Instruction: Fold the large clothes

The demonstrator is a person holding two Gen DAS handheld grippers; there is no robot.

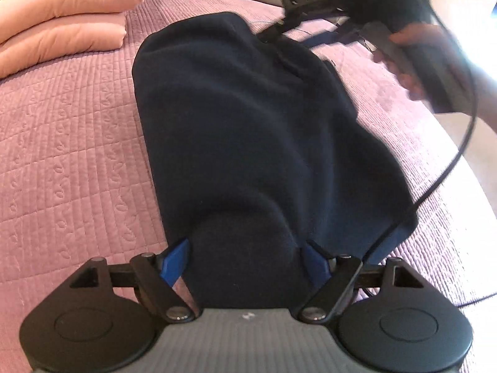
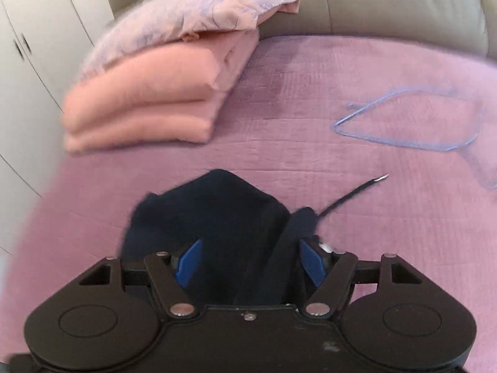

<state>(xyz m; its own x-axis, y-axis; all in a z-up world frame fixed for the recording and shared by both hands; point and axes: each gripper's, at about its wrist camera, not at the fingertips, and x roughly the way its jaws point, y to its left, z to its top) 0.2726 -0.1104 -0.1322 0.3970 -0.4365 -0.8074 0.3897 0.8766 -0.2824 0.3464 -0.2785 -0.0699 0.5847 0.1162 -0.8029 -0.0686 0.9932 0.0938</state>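
- The dark navy garment [image 1: 236, 130] lies folded into a long strip on the mauve quilted bedspread [image 1: 71, 143], running from 6 to 12 o'clock in the left wrist view.
- It looks soft, thick and limp, probably fleece or knit: light enough, but bulky and apt to sag; an edge or corner gives the best hold.
- The left gripper [image 1: 245, 264] stands spread, with a hump of cloth between its blue pads [image 1: 175, 261], seemingly unpinched.
- The right gripper [image 2: 248, 261] is spread too, over the garment's end, at 1 o'clock from the left.
- Blurred lettering on the right gripper's body is unreadable.
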